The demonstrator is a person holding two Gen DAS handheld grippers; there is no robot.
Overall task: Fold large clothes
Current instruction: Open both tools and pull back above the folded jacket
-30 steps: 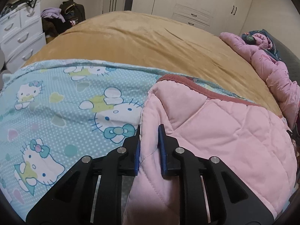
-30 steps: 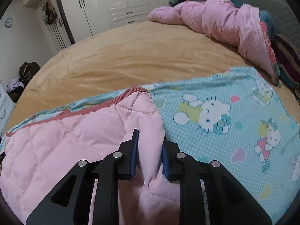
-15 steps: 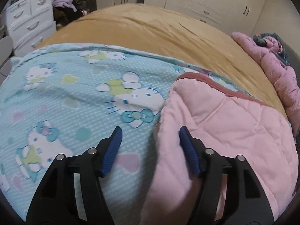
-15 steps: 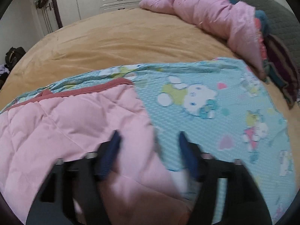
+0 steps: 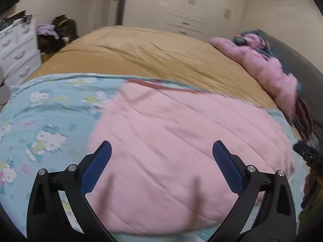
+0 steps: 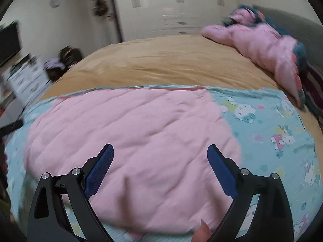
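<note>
Now both grippers' jaws are opening wide, empty, above the folded pink quilt.

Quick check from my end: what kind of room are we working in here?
Most likely a home bedroom. A big bed with a tan cover fills the view, white built-in wardrobes line the far wall, and a white chest of drawers stands to one side. The cartoon-print quilt being folded lies on the bed.
</note>
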